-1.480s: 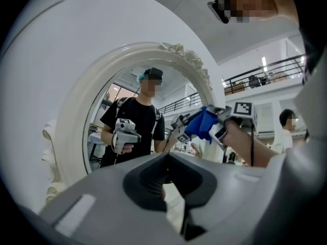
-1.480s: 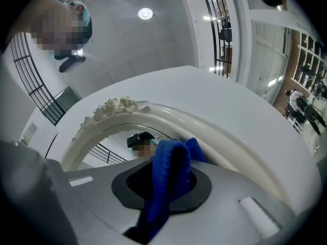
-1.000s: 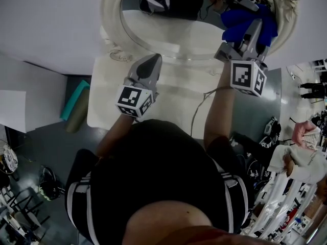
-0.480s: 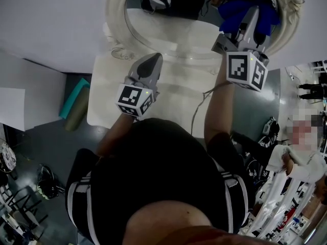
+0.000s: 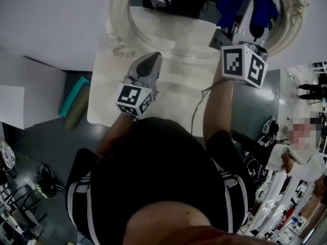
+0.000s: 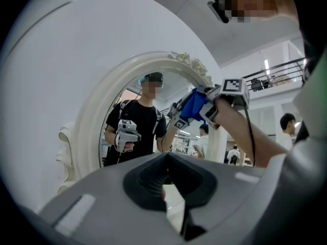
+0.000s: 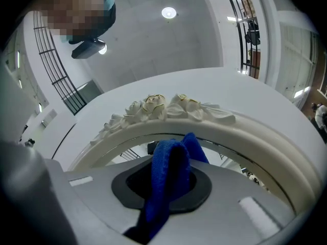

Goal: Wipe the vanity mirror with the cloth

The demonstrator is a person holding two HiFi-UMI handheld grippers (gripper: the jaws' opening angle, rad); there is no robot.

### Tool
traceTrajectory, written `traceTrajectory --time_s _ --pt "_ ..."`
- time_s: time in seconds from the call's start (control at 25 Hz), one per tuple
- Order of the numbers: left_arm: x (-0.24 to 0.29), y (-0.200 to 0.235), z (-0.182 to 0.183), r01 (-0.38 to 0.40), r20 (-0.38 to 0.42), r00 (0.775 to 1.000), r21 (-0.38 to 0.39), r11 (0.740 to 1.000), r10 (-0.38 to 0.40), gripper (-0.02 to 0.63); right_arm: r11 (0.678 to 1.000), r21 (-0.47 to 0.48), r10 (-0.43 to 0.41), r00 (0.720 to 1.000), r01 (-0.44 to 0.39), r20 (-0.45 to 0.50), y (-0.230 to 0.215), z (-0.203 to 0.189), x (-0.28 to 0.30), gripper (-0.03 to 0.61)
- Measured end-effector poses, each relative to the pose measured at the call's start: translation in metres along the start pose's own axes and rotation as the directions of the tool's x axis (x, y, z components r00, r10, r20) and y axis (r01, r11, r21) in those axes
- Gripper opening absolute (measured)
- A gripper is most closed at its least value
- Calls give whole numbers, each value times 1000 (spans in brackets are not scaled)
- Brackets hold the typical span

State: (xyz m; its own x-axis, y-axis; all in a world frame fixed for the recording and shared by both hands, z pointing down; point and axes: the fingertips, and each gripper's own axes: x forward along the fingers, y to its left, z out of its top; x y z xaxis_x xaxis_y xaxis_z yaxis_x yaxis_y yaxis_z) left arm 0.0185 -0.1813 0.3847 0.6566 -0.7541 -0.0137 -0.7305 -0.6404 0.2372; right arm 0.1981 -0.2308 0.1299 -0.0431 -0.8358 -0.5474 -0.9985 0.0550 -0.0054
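Left gripper [image 5: 152, 60] unchanged: jaws together, empty, parked over the table [image 5: 107, 101]. Right gripper [image 5: 249, 6], clamped on the blue cloth [image 5: 227, 6], has slid up the vanity mirror [image 5: 168, 29] toward its rose-carved crest [image 7: 163, 106]. Reads as a wiping stroke under way along the glass's right side.

White wall [image 5: 51, 14], pale table [image 5: 104, 98], dark grey floor [image 5: 41, 147].

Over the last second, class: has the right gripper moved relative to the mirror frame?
Yes. The right gripper, shut on the blue cloth, has slid up the glass, away from the lower rim of the mirror frame.
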Motion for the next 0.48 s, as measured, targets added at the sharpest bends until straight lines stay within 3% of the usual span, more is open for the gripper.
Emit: traceTrajectory --time_s 0.48 --pt "-9 14 2 -27 18 999 -16 999 28 9 992 -97 82 996 -84 -31 56 -3 18 41"
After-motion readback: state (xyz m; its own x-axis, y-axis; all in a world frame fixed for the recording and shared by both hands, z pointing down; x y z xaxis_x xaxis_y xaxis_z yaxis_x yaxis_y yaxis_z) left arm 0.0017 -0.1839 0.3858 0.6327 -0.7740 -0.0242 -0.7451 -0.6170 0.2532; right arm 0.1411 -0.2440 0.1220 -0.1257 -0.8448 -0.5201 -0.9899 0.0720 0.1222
